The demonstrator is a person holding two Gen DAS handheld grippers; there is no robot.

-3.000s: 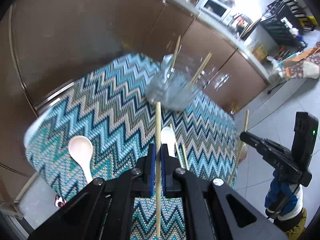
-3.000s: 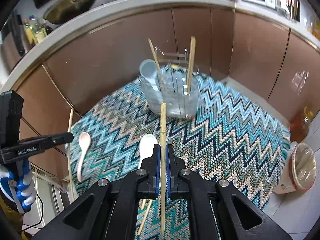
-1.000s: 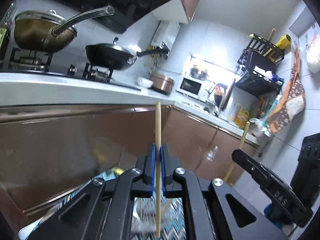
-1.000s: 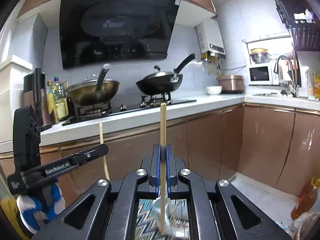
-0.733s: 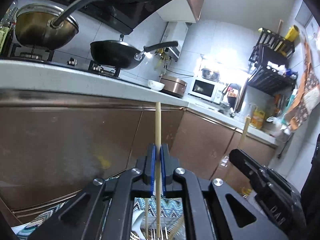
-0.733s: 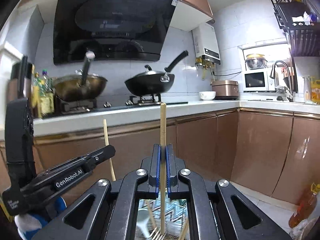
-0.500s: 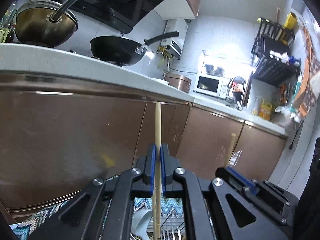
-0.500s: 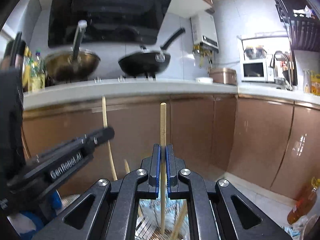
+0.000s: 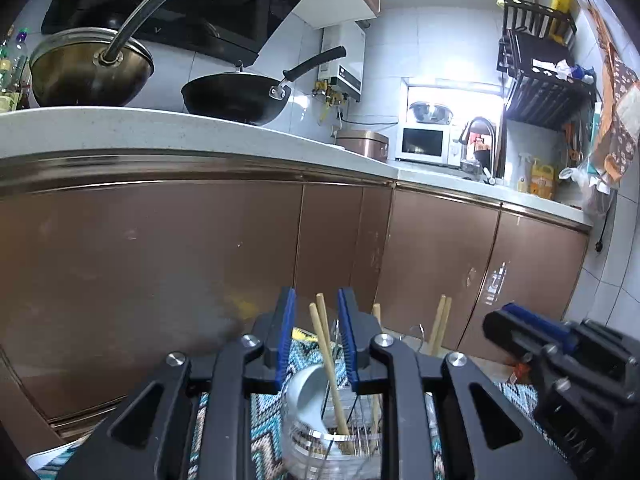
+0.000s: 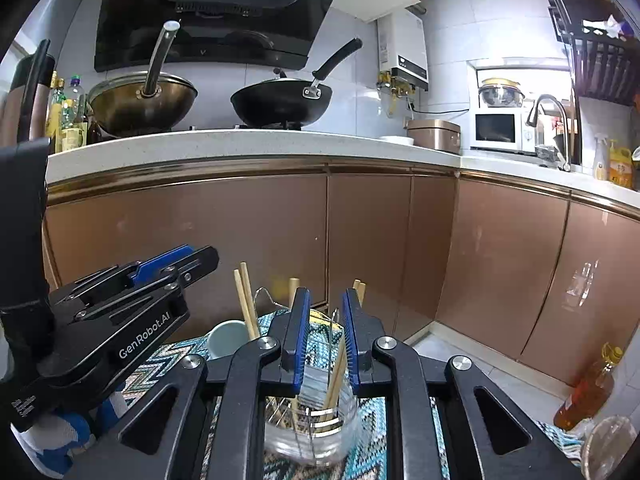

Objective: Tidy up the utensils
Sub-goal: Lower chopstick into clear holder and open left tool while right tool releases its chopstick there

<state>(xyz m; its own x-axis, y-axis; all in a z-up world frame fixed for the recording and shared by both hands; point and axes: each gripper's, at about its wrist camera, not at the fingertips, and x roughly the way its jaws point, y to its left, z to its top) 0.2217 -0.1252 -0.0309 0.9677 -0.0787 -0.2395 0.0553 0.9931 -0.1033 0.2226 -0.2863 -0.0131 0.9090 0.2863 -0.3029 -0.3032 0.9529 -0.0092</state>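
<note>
- "GenRobot.AI" in white letters on the side of the left gripper (image 10: 200, 260), lower left of the right wrist view.
- Faint "DAS"-like letters on the right gripper (image 9: 504, 320), lower right of the left wrist view; only partly legible.
- A small mark on the black range hood (image 10: 208, 8), too small to read.
- Left gripper (image 9: 316, 344) at lower centre of its own view: jaws narrowly parted, just been opening, blue pads clear of the two chopsticks (image 9: 326, 344) leaning between them.
- Right gripper (image 10: 324, 336) at lower centre of its view: jaws likewise parted a little, just been opening, nothing pressed between the pads.
- Clear holder (image 10: 316, 436) at bottom centre, standing on the zigzag cloth (image 10: 176, 356); several chopsticks (image 10: 246, 300) upright or leaning inside, lower ends blurred behind the plastic.
- White spoon (image 9: 308, 396) in the holder, handle hidden by a finger.
- Wire divider inside the holder hard to make out.
- Cloth mostly covered by the gripper bodies; table edge cut off.
- Person's gloved hand (image 10: 52, 436) in blue and white, cropped at lower left.
- Amber bottle (image 10: 592, 388) at lower right, label unreadable.
</note>
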